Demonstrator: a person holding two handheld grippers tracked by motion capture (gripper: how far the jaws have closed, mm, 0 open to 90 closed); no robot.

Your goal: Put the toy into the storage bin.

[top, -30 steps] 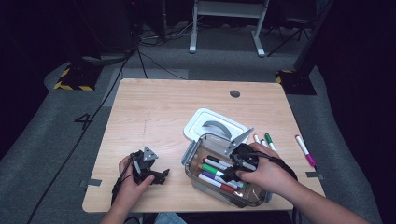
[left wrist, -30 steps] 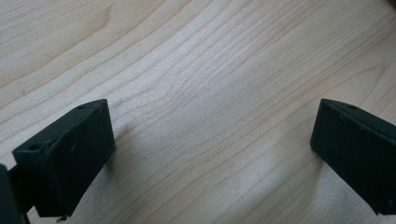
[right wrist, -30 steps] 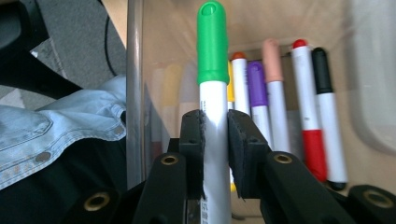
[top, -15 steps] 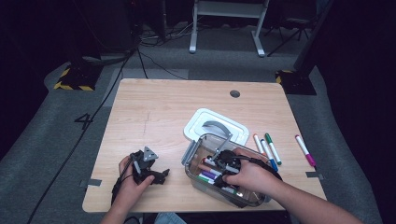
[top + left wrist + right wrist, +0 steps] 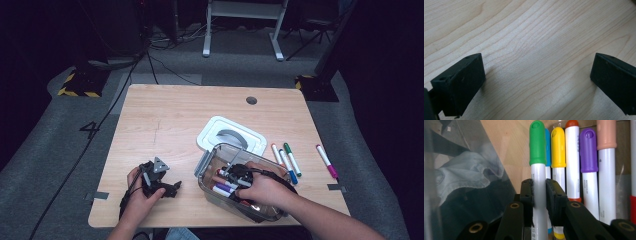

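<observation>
A clear plastic box [image 5: 206, 167] stands near the table's front edge with several capped markers lying in it. My right gripper [image 5: 231, 176] reaches down inside the box. In the right gripper view it [image 5: 539, 192] is shut on a green-capped marker [image 5: 537, 145], which lies next to a yellow-capped marker [image 5: 558, 147], a purple-capped one [image 5: 588, 150] and others. My left gripper [image 5: 172, 188] rests on the wooden table [image 5: 170, 115] to the left of the box. In the left gripper view it [image 5: 537, 82] stands open over bare wood, with nothing between its jaws.
The box's white lid [image 5: 230, 135] lies flat just behind the box. Three markers [image 5: 288, 161] lie on the table to the right of the box, and a pink-capped marker [image 5: 326, 161] lies farther right. A round cable hole [image 5: 251, 100] sits near the far edge.
My right hand has gone leftward and down into the box with the marker in its jaws. The left hand has stayed put.
</observation>
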